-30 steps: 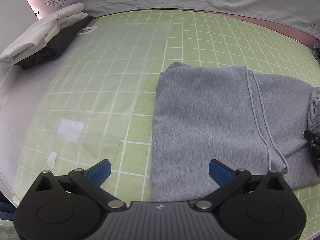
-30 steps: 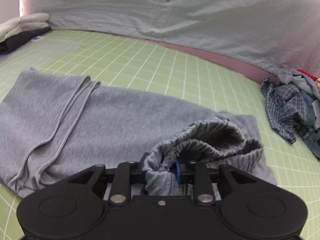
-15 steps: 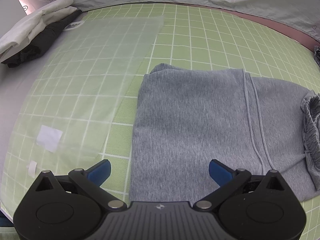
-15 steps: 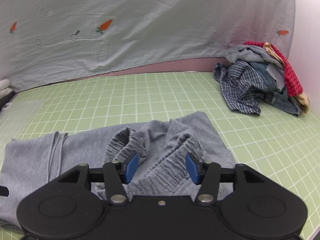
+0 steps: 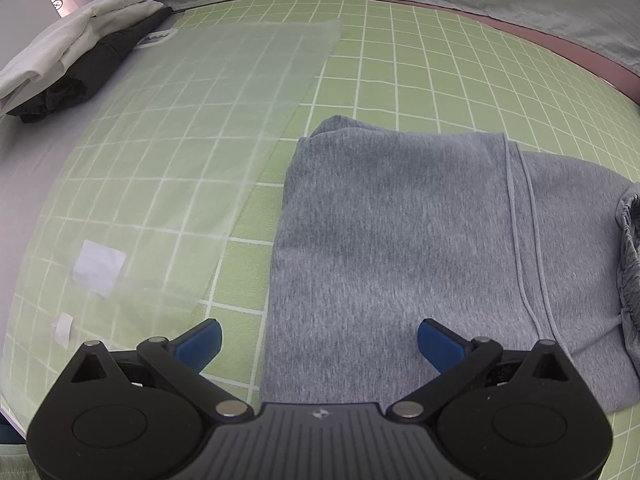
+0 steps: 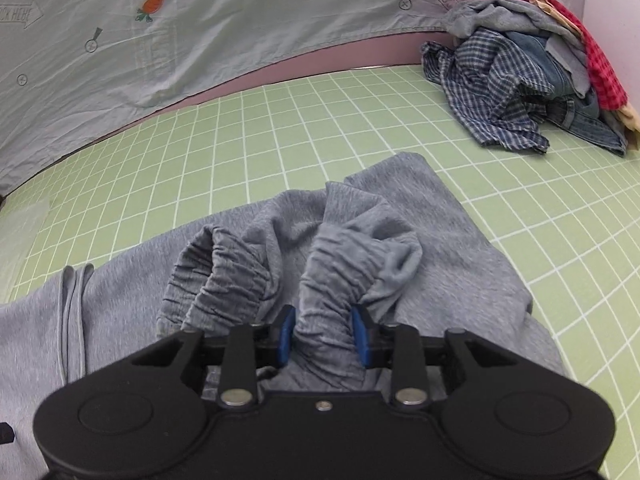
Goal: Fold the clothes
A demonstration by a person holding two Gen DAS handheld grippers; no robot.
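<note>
Green gridded matting covers the desk, where grey sweatpants lie folded. Left claw hovers over them, spread wide and empty. Right claw pinches the gathered waistband, pads nearly closed on it.

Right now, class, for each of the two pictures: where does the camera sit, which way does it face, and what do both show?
Left wrist: sits on the left tool, looking forward and down over the folded end of the grey sweatpants and a translucent sheet; its blue pads are spread wide.
Right wrist: sits on the right tool, facing the cloth backdrop and a clothes pile; its pads pinch the gathered waistband.
Shared: the sweatpants and the green grid mat.
</note>
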